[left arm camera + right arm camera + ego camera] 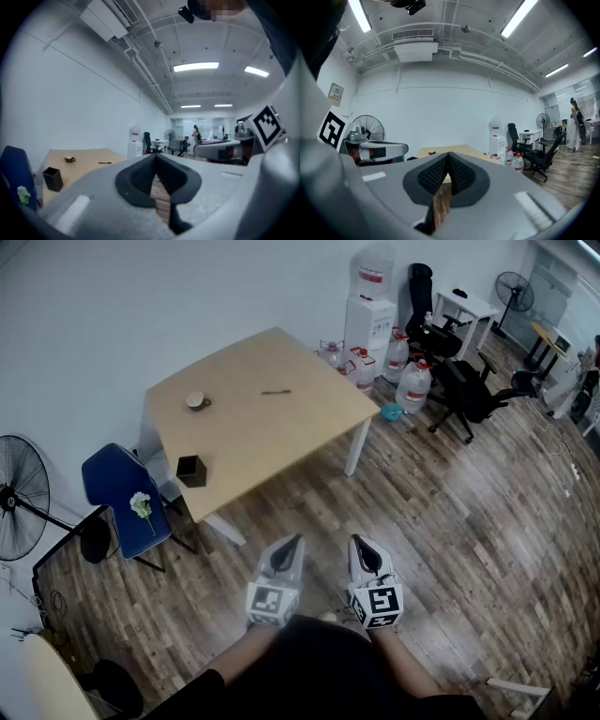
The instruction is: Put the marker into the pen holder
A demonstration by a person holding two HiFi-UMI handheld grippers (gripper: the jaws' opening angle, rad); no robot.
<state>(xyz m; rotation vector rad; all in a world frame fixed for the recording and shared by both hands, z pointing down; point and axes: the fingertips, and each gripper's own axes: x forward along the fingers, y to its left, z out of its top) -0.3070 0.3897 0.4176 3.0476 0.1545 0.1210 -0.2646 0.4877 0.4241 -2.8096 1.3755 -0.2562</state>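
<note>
A thin dark marker [276, 391] lies on the light wooden table [281, 437], toward its far side. Close to the table's near left edge stands the black square pen holder [190, 471]. Both grippers hang over the wood floor well short of the table, side by side. My left gripper [292, 543] is shut with nothing in it, and so is my right gripper [359, 543]. In the left gripper view the closed tips [154, 157] point past the pen holder [53, 178] and the marker [105, 162]. The right gripper [448, 155] looks toward the table [440, 151].
A small round cup [196, 400] sits on the table's left part. A blue chair [122, 493] with a white flower stands left of the table, with a floor fan [21, 498] beyond it. Water bottles [412, 382], a dispenser [368, 320] and office chairs [469, 390] stand at the right rear.
</note>
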